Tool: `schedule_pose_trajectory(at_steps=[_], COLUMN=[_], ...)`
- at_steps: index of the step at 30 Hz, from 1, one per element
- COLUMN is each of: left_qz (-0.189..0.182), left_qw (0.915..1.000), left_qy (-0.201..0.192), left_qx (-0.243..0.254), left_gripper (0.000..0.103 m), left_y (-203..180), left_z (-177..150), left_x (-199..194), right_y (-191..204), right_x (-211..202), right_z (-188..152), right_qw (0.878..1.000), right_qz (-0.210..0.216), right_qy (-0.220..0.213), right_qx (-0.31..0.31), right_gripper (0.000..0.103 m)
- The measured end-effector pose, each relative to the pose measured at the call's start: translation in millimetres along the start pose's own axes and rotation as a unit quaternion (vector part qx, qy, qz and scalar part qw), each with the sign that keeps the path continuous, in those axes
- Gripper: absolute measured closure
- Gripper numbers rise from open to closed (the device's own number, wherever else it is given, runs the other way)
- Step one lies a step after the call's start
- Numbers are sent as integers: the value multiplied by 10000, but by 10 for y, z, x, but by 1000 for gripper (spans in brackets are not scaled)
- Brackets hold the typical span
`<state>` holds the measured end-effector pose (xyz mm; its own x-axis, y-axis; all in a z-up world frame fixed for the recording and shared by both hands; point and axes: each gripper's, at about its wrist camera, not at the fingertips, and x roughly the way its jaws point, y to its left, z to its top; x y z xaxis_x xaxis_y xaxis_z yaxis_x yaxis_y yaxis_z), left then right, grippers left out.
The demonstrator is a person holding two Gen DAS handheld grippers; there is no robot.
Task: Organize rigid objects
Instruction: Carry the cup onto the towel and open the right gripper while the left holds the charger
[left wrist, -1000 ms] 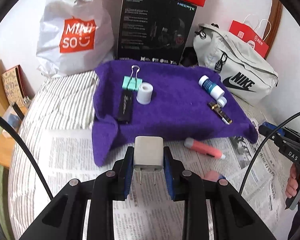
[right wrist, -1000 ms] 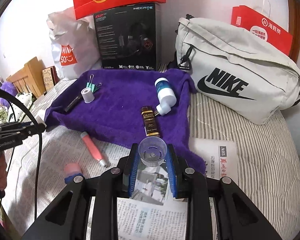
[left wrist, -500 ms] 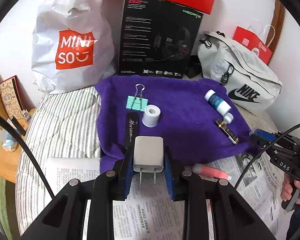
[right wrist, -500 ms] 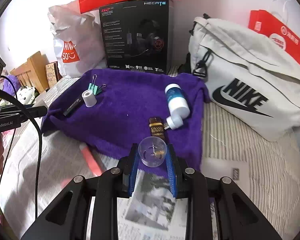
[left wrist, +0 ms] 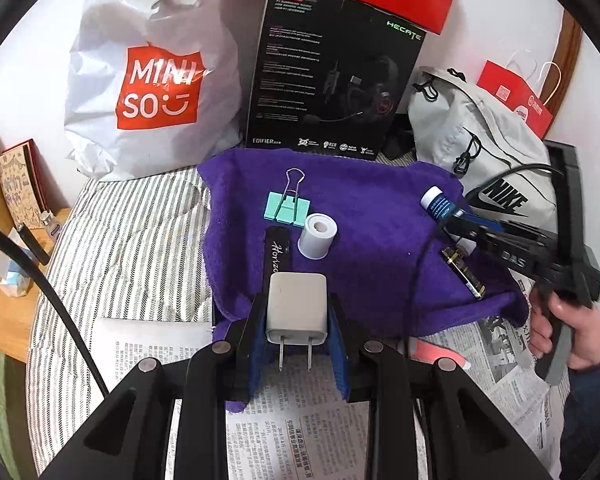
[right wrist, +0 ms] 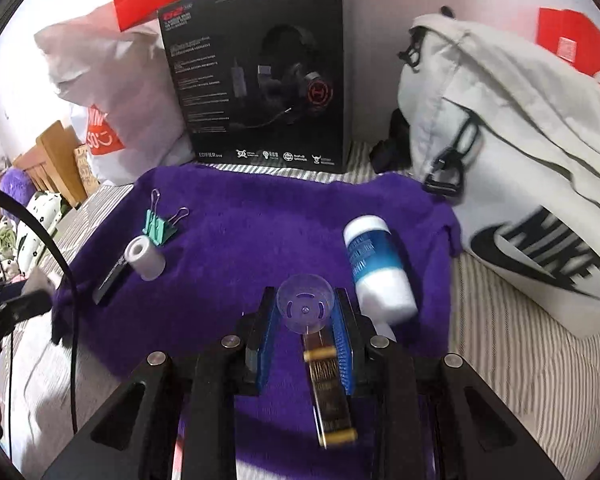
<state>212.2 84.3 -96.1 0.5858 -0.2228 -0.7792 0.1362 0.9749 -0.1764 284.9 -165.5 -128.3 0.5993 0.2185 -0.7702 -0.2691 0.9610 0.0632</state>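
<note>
My left gripper (left wrist: 297, 320) is shut on a white plug adapter (left wrist: 297, 307), prongs toward the camera, over the near edge of the purple towel (left wrist: 372, 248). My right gripper (right wrist: 305, 320) is shut on a clear round cap (right wrist: 305, 305) and hangs over the towel (right wrist: 260, 240), above a brown-and-gold bar (right wrist: 328, 384). On the towel lie a green binder clip (left wrist: 287, 209), a white roll (left wrist: 318, 236), a black bar (left wrist: 277, 254) and a blue-and-white bottle (right wrist: 376, 268). The right gripper also shows in the left wrist view (left wrist: 460, 228).
A Miniso bag (left wrist: 148, 76), a black headset box (left wrist: 332, 80) and a grey Nike bag (right wrist: 520, 168) stand behind the towel. Newspaper (left wrist: 300, 432) covers the striped bedding in front, with a pink tube (left wrist: 440, 354) on it. A wooden side table (left wrist: 8, 312) is at the left.
Both grippers have moved forward toward the towel with their objects held. The right gripper has come over the towel beside the bottle; the pink tube has slipped behind my left finger.
</note>
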Motion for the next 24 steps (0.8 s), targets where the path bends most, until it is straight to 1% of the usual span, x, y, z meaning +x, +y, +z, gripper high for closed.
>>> schedule_pose_trajectory(at_steps=[4,7,8,11,15,20,21,22,23,24], left_qz=[0,8,11,-5,-7,-31,-33,-18,-11,-8], left_qw=[10000,9999,9999,9998,9996,9996,9996,9996,9996,9995], left_qy=[68,136,148,164,236,259,265,270,282,304], left_qx=[-72,-70,-77,-146,-129,-72,-68,-57,-36,-21], left_gripper=[77,77,77,77,77,77,77,77,77,77], left_y=[39,72,89,142,152,140,140,137,129,124], left_z=[5,-11,-20,-24,-20,8,12,16,18,20], left_x=[38,58,63,84,141,156,157,155,151,149], right_y=[-50,-87,-94,-106,-144,-128,-113,-96,-82,-69], right_x=[257,388,421,477,577,575,576,596,603,612], right_z=[93,119,131,180,220,197,200,215,220,221], right_qw=[9997,9992,9991,9986,9967,9965,9964,9962,9961,9959], right_qz=[-73,-7,-52,-133,-93,-140,-145,-126,-59,5], right_qy=[233,372,411,499,779,796,829,852,878,905], right_qx=[70,109,104,101,225,192,138,100,69,49], right_gripper=[76,76,76,76,76,76,75,71,64,60])
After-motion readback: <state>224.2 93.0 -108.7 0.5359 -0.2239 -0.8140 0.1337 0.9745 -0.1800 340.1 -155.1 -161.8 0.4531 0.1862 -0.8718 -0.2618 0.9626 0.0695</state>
